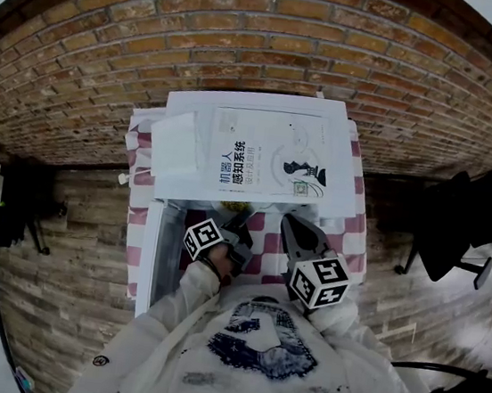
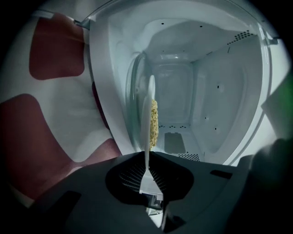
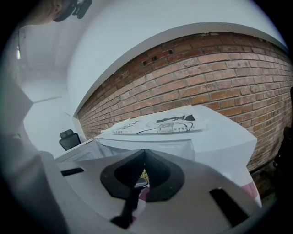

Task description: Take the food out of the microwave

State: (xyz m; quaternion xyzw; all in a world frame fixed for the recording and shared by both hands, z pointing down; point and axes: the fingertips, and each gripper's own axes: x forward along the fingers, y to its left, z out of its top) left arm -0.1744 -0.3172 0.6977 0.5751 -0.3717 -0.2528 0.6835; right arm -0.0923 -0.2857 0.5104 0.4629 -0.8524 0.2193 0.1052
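The white microwave (image 1: 343,172) stands with its door (image 1: 149,255) swung open to the left. In the left gripper view its bare cavity (image 2: 215,91) is in front of me. A white plate (image 2: 147,109) with yellow food (image 2: 154,122) on it shows edge-on at the cavity's mouth. My left gripper (image 2: 147,157) is shut on the plate's rim. In the head view the left gripper (image 1: 234,231) reaches into the opening, where a bit of the food (image 1: 232,207) shows. My right gripper (image 1: 293,226) hangs beside it at the microwave's front, jaws together and holding nothing (image 3: 145,151).
A book (image 1: 269,154) and a white sheet (image 1: 176,144) lie on top of the microwave. The table carries a red-and-white checked cloth (image 1: 355,225). Behind it is a brick wall (image 1: 276,33). A black chair (image 1: 468,220) stands at the right, dark gear (image 1: 12,201) at the left.
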